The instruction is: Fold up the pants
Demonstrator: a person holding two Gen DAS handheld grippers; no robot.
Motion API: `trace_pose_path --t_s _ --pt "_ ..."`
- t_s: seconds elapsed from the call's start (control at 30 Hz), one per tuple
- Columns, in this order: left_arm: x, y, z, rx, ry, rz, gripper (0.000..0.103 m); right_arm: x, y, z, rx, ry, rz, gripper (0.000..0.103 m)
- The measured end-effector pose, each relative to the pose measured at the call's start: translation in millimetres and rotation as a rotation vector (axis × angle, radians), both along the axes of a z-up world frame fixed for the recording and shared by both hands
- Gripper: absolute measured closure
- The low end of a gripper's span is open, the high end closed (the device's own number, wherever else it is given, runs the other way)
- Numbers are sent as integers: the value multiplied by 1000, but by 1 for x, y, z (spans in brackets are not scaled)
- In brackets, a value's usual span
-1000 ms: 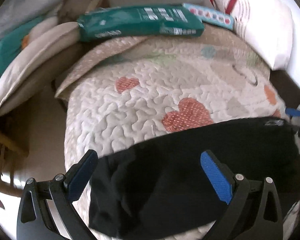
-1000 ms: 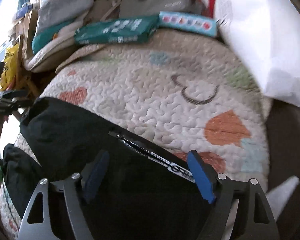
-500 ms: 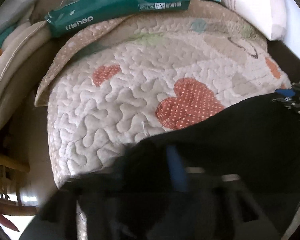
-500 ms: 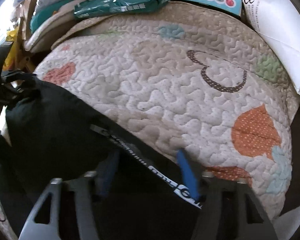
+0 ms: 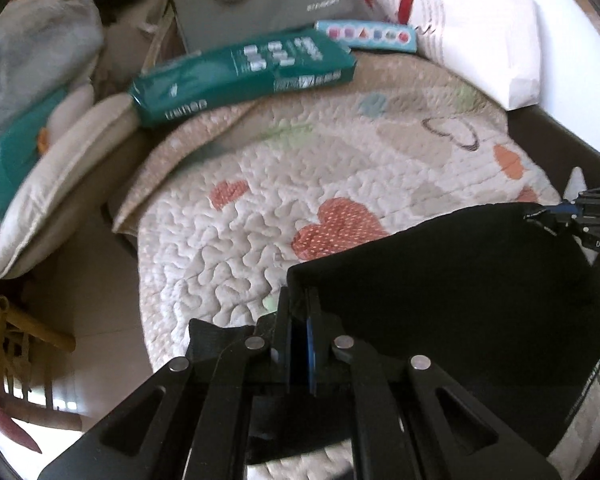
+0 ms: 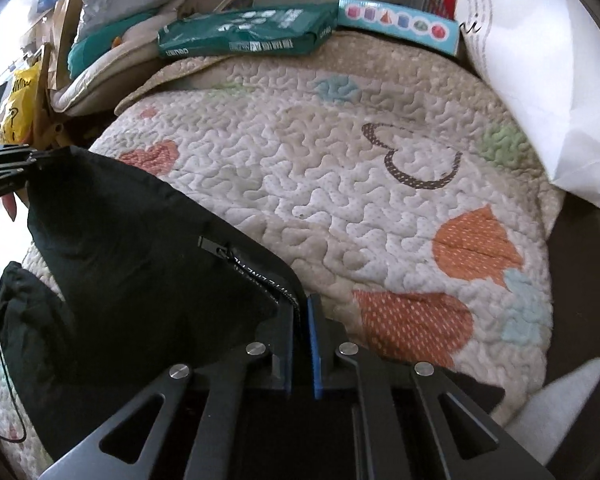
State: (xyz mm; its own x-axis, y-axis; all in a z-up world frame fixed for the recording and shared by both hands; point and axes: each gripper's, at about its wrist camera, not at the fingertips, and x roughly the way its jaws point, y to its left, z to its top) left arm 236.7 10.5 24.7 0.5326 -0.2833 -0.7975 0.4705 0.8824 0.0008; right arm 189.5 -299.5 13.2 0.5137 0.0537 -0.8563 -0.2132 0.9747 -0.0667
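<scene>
- left gripper (image 5: pixel 299 312) and right gripper (image 6: pixel 300 312) each pinch a corner of the black pants (image 5: pixel 452 280), held over the quilt (image 5: pixel 236 240)
- carry both corners level — otherwise the fold skews

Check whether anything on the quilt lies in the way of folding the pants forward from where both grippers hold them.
Nothing visible does. The left gripper and right gripper are each shut on an edge of the black pants. The quilt ahead is bare up to the green package and the blue box at its far edge.
</scene>
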Motion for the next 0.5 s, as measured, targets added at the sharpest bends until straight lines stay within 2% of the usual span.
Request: trace_pose_path --t_s 0.23,0.37,0.5 --pt "-71 14 18 -14 -55 5 98 -69 22 19 -31 13 5 96" --pt "-119 24 9 2 -57 8 98 -115 35 12 -36 50 8 96" --pt "-154 33 -18 3 -4 46 97 -159 48 -9 -32 117 3 96"
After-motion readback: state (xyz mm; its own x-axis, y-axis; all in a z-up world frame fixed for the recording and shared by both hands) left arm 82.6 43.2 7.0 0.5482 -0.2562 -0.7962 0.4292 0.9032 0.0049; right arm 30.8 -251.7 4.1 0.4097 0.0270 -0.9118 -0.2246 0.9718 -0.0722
